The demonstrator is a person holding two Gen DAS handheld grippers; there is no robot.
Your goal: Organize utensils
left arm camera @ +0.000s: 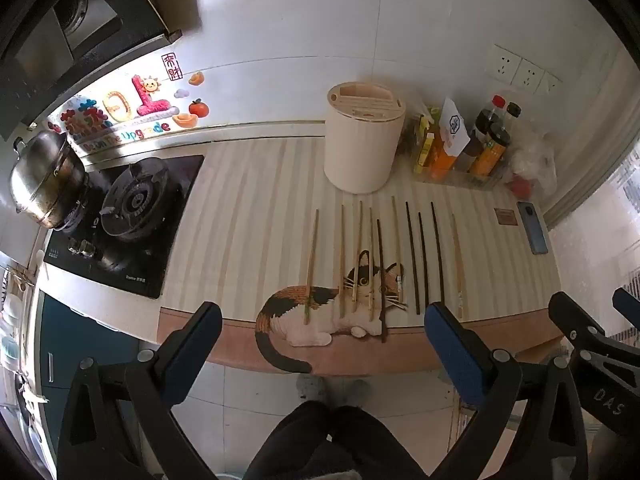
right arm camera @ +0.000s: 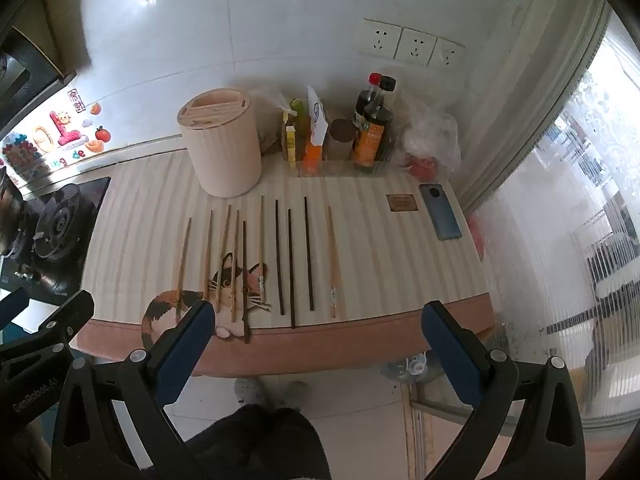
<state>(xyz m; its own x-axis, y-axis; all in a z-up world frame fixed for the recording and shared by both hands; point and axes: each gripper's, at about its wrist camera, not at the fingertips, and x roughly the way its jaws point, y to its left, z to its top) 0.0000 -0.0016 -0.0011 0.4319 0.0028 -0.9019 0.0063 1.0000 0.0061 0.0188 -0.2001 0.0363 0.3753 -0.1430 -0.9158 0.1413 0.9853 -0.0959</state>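
Both grippers hang off the counter's near edge with nothing between their fingers: the left gripper (left arm camera: 322, 344) has its jaws spread wide, and the right gripper (right arm camera: 318, 340) is spread just as wide. Beyond them, on the striped mat (left arm camera: 240, 216) with a cat print, ten chopsticks lie side by side, pointing away. Six are pale wooden chopsticks (left arm camera: 342, 260) and four are dark chopsticks (left arm camera: 412, 258), mixed together. Behind the row stands a round cream holder (left arm camera: 362, 142) with slots in its top. Bottles (right arm camera: 372, 128) stand to its right, and a phone (right arm camera: 440, 212) lies near the mat's right edge.
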